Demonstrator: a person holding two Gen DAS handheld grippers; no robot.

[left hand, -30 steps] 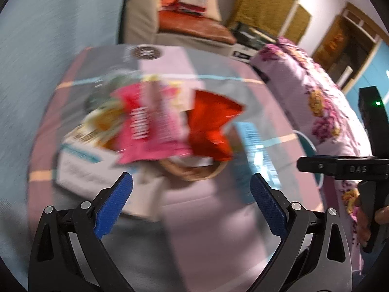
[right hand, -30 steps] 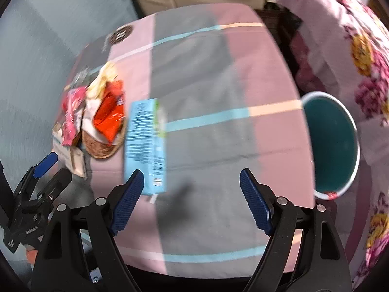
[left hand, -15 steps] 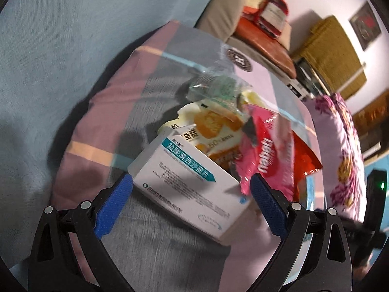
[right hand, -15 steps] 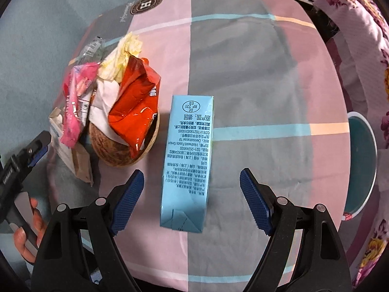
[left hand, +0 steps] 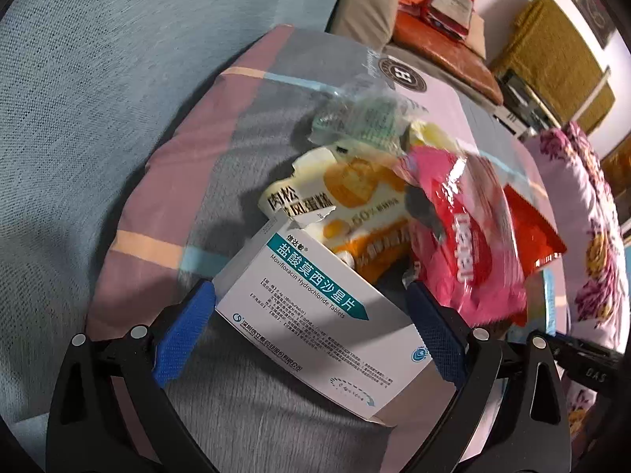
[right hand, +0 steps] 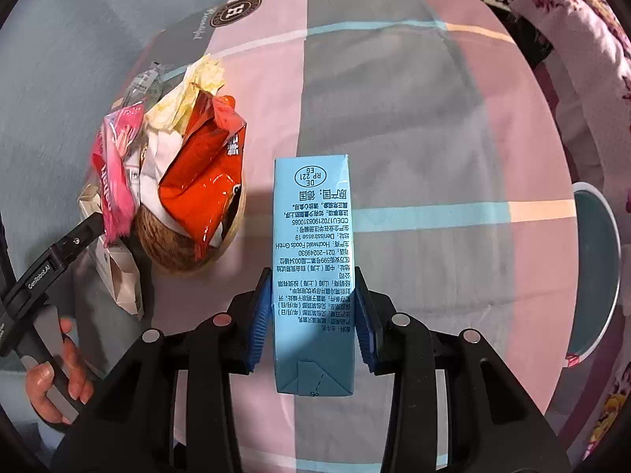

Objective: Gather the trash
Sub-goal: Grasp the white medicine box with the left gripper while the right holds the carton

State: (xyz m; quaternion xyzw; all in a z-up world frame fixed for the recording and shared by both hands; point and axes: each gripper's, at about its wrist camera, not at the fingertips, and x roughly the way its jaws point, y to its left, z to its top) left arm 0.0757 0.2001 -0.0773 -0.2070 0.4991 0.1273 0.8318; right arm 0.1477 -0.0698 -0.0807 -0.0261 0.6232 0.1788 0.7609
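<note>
Right gripper (right hand: 313,311) just closed in on the light-blue drink carton (right hand: 313,260), jaws now pressed against its two long side faces near the folded bottom end; carton lying flat on the striped cloth surface (right hand: 434,118), just beside the woven basket (right hand: 189,252) stuffed with wrappers. Carton likely light if emptied, walls stiff-ish but crushable, coated skin a bit slick, so moderate squeeze across the narrow width, low on the body as taken here; far end could droop or pivot on lifting. Teal bin (right hand: 595,276) off the surface edge, well apart to the side, probably the drop target. Left gripper (left hand: 311,331) with jaws wide apart, straddling the white medicine box (left hand: 311,315); one blue pad looks about touching the box's near corner, other pad clear, no clamp. Box cardboard, very light, rigid enough when pinched across short sides, end flap torn open, probably dents easily. Behind it the yellow cake wrapper (left hand: 355,197), pink snack bag (left hand: 465,244), red snack bag (left hand: 532,232), clear green-print bag (left hand: 363,118): all thin film, floppy, slippery, crinkly, best pinched at a bunched edge. A hand (right hand: 59,378) on the left gripper's handle seen from the right wrist view.
</note>
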